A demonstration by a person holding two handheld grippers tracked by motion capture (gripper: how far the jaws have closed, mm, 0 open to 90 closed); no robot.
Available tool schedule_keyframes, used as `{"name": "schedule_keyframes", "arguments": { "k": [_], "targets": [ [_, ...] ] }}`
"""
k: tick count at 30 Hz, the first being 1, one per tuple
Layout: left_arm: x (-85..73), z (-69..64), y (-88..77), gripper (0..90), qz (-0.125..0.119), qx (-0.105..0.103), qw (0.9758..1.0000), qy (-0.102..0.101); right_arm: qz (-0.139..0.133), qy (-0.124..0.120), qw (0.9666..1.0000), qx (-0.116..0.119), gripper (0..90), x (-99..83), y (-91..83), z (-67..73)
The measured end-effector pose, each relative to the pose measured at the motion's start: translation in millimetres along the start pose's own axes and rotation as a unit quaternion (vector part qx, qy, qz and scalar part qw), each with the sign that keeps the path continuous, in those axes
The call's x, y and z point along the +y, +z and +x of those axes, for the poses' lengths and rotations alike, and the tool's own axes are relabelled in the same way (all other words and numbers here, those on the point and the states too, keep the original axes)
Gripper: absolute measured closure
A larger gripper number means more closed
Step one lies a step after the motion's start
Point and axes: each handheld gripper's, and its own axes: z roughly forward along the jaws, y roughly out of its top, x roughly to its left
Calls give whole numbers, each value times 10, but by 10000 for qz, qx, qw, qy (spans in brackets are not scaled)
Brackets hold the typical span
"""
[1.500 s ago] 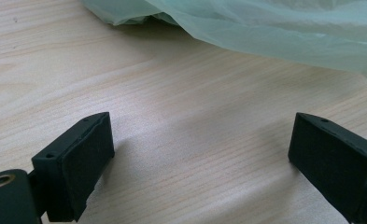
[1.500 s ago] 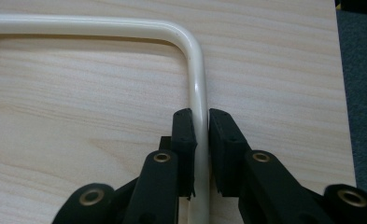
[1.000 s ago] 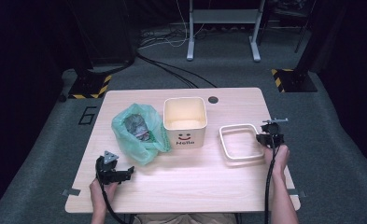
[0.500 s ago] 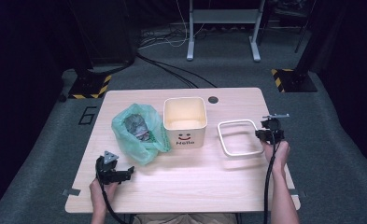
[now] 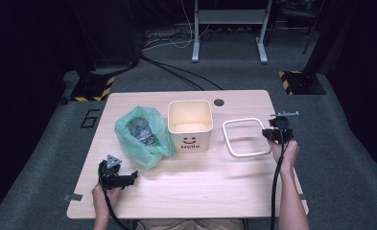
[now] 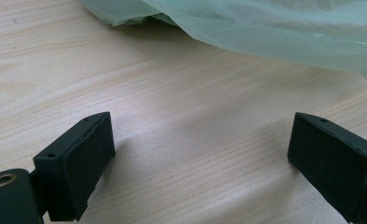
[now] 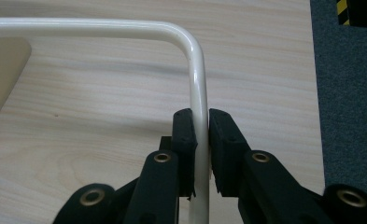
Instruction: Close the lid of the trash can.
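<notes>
A white square ring frame [image 5: 246, 138] hangs tilted over the right part of the wooden table [image 5: 200, 191]. My right gripper [image 5: 271, 134] is shut on its right side; in the right gripper view the white bar [image 7: 199, 84] runs between the closed jaws of the gripper [image 7: 201, 135]. A cream square bin [image 5: 190, 124] with a smiley face and "Hello" stands at the table's middle. A green plastic bag [image 5: 140, 136] with dark contents lies to its left. My left gripper [image 5: 121, 178] rests open near the front left; its jaws [image 6: 200, 163] stand wide apart over bare wood, just short of the bag [image 6: 265, 28].
A round cable hole [image 5: 218, 102] sits near the table's far edge. A metal stand [image 5: 227, 28] and cables [image 5: 176, 72] lie on the floor behind. Yellow-black striped plates [image 5: 299, 81] flank the table's far corners.
The right gripper has carried the white frame slightly up and away from the front edge, its grip unchanged. The left gripper has stayed put.
</notes>
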Motion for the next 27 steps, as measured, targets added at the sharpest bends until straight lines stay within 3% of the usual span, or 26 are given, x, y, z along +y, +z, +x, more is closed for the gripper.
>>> {"name": "schedule_keyframes", "arguments": {
  "k": [27],
  "targets": [
    [0,1,0,71,1,-3,10000,0,-180,-109,9997,82,809,312,-188,115]
  ]
}}
